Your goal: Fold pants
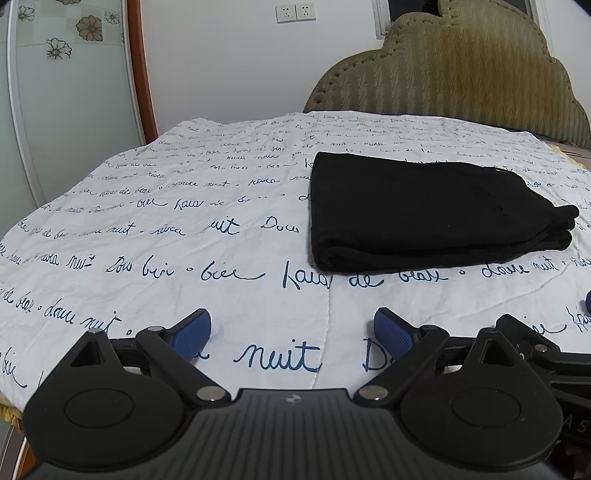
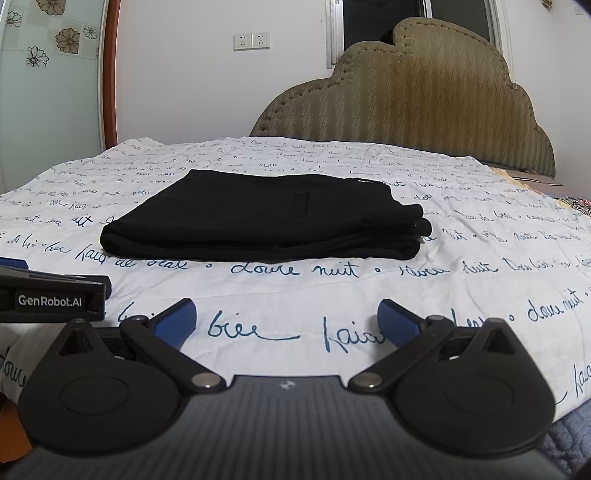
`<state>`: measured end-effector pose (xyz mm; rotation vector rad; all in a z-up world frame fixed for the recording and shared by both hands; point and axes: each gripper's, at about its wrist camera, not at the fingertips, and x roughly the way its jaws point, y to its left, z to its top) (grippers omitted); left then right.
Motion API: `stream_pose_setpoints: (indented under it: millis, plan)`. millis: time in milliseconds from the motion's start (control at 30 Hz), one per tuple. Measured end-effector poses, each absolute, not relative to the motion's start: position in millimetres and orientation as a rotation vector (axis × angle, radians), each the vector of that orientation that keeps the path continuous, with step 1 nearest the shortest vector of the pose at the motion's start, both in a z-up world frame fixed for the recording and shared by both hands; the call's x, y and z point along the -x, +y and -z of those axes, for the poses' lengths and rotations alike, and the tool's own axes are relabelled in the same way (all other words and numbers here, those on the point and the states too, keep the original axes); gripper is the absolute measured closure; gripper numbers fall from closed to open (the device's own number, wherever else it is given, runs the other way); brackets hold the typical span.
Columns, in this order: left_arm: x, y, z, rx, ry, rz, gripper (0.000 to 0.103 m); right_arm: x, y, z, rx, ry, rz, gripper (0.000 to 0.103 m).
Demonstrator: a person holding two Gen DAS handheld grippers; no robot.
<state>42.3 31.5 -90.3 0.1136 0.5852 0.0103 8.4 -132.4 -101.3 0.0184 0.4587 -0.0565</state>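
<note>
Black pants (image 1: 424, 214) lie folded into a compact stack of layers on the white bed sheet (image 1: 184, 229), its folded edge towards me. In the right wrist view the same pants (image 2: 266, 218) sit centred ahead. My left gripper (image 1: 291, 332) stands open near the sheet's front, well short of the pants and to their left, nothing between its blue pads (image 1: 192, 334). My right gripper (image 2: 286, 323) is also open and empty, a short way in front of the pants. The left gripper's body (image 2: 51, 299) shows at the left edge of the right wrist view.
A padded olive headboard (image 1: 461, 74) rises behind the bed. A white wall with two sockets (image 1: 295, 13) is at the back, and a glass door with flower decals (image 1: 55, 92) stands to the left. The sheet (image 2: 480, 258) has printed script writing.
</note>
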Motion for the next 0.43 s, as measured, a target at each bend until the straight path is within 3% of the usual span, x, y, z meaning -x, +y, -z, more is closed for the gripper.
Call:
stream_pose_setpoints:
  millis: [433]
  plan:
    - [-40, 36, 75, -0.158, 0.478, -0.092, 0.007, -6, -137, 96, -0.028, 0.436, 0.047, 0.0]
